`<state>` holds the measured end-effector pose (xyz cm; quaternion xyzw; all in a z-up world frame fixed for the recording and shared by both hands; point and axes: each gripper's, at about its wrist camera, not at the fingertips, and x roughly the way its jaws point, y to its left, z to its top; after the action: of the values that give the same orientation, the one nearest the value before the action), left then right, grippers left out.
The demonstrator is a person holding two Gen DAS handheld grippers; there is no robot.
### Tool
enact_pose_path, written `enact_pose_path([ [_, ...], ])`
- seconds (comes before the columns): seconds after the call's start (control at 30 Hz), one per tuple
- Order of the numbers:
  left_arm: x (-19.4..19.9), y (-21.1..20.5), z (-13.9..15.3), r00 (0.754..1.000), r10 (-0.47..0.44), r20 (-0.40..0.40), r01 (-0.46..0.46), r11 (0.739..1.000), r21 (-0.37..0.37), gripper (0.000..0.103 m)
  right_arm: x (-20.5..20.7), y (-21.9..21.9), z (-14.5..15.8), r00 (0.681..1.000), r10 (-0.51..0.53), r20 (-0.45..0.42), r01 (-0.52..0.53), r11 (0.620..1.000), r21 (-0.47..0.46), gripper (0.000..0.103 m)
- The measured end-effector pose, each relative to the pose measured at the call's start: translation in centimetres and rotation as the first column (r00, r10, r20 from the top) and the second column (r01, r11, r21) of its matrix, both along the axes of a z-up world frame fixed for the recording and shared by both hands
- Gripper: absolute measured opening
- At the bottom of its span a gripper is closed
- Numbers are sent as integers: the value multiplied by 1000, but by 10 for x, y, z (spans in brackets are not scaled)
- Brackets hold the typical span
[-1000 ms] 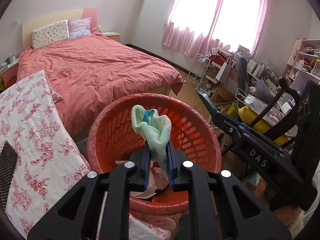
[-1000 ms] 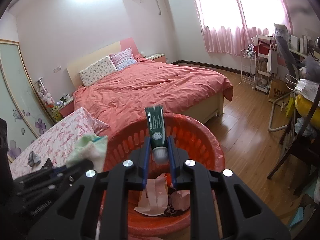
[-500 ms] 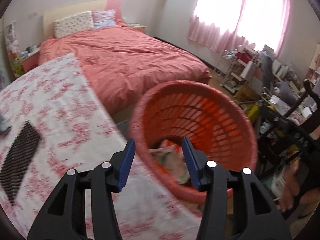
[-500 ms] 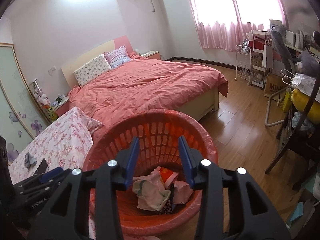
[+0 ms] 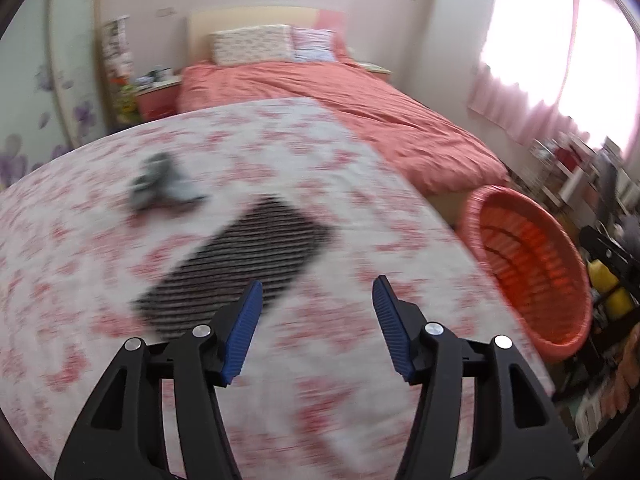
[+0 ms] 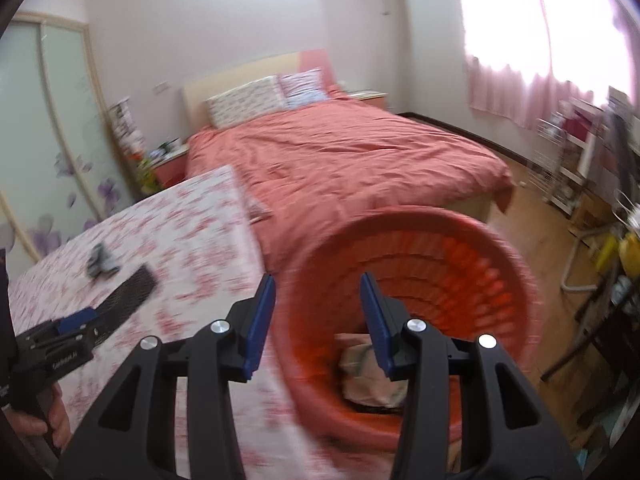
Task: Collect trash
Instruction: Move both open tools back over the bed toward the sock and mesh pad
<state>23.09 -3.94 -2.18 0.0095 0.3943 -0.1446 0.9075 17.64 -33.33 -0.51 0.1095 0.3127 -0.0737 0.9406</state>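
Daylight glares white through the pink curtains (image 5: 532,92), both fisheye views motion-blurred, bent and dark-cornered.

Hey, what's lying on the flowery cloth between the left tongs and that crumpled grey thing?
A black striped flat item lies between the left tongs and the crumpled grey thing, on the flowery cloth. The left wrist view shows it best, though blurred.

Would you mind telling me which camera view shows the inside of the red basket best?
The right wrist view: the red basket faces the camera, and crumpled trash shows at its bottom. The left wrist view catches the basket only at the right edge, tilted, its contents hidden.
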Motion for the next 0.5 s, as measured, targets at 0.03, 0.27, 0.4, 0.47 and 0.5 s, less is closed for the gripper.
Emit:
enact_pose_path([
  [0.03, 0, 13, 0, 1000, 26, 0, -26, 1000, -2, 57, 5, 15, 0, 1000, 30, -7, -30, 1000, -6, 44],
  [0.27, -2, 99, 0, 984, 179, -6, -179, 984, -17, 57, 42, 114, -8, 976, 207, -67, -209, 978, -22, 44],
  [0.4, -9, 134, -1, 972, 235, 6, -235, 972, -13, 58, 67, 163, -18, 953, 285, -106, -287, 958, -2, 44],
  [0.47, -12, 151, -1, 966, 258, 9, -258, 966, -16, 58, 79, 187, -24, 939, 319, -130, -322, 947, 1, 45],
  [0.5, -13, 159, -1, 963, 268, 10, -268, 963, -19, 58, 86, 198, -27, 933, 332, -142, -336, 942, -4, 45],
])
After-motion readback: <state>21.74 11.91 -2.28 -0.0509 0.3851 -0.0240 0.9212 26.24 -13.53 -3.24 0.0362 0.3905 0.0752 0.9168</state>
